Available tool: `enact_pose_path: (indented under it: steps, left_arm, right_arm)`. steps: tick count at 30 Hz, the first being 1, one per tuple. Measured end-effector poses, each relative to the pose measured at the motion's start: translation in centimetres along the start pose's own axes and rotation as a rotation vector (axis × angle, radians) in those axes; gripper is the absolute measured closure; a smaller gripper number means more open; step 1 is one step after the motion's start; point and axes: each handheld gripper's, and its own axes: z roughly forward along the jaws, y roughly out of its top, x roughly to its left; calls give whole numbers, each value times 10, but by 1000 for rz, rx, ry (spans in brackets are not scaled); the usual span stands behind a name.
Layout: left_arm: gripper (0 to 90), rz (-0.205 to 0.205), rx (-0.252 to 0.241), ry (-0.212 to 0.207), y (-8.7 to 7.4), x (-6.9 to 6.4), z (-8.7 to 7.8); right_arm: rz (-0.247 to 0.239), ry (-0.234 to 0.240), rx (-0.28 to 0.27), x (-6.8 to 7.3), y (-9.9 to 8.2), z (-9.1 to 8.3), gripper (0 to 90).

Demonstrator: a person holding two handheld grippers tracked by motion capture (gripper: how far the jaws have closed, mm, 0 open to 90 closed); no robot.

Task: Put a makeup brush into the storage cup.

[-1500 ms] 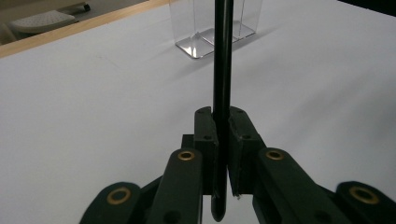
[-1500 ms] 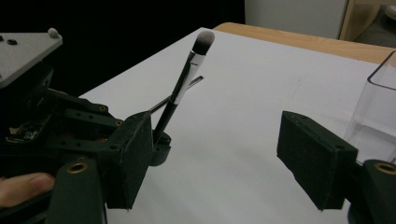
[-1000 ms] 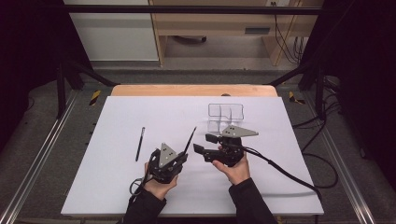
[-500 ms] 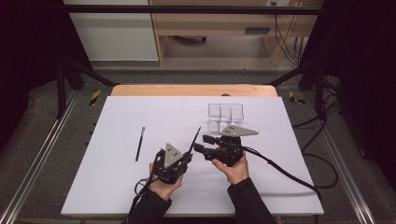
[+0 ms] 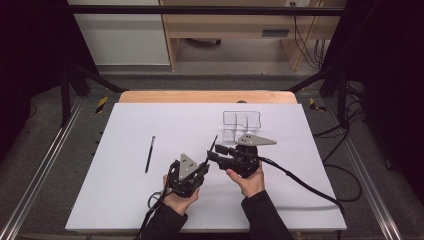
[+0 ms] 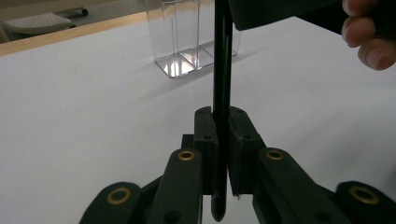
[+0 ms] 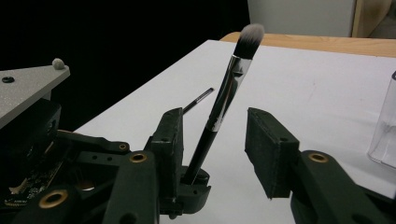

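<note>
A makeup brush [image 7: 229,86] with a black handle, silver ferrule and pale bristles stands nearly upright. My left gripper [image 6: 222,126] is shut on the low end of its handle [image 6: 222,70]. In the high view the left gripper [image 5: 205,164] sits at front centre with the brush [image 5: 213,145] leaning away from it. My right gripper [image 5: 214,152] comes in from the right. Its jaws [image 7: 214,121] stand on either side of the handle and have just been closing. The handle is near one pad, with a clear gap to the other.
A clear plastic organizer [image 5: 241,124] with compartments stands just behind the grippers, also in the left gripper view [image 6: 187,32]. A second thin dark brush [image 5: 149,154] lies flat on the white table sheet [image 5: 300,200] to the left. A cable [image 5: 300,182] trails right.
The right gripper's jaws have narrowed around the brush handle. The left gripper and its brush have drifted slightly right, toward the right gripper.
</note>
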Motion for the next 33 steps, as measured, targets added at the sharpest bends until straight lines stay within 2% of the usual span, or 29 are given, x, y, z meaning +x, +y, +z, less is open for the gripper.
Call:
enact_pose_path:
  steps: [8, 11, 24, 27, 30, 33]
  left_arm:
    - [827, -2, -3, -2, 0, -1, 0]
    - [827, -5, -5, -4, 0, -2, 0]
    - [827, -16, -10, -1, 1, -4, 0]
    - [827, -18, -13, -2, 1, -4, 0]
    - [825, -15, -12, -4, 1, -4, 0]
    - [821, -5, -7, -10, 1, -3, 0]
  right_arm:
    - [20, 10, -1, 0, 0, 1, 678]
    - [29, 27, -3, 0, -1, 2, 720]
    - [41, 29, -12, 1, -2, 3, 807]
    - [43, 40, -15, 1, -2, 3, 820]
    - [48, 70, -17, 2, -2, 3, 840]
    - [46, 73, -15, 2, -2, 3, 842]
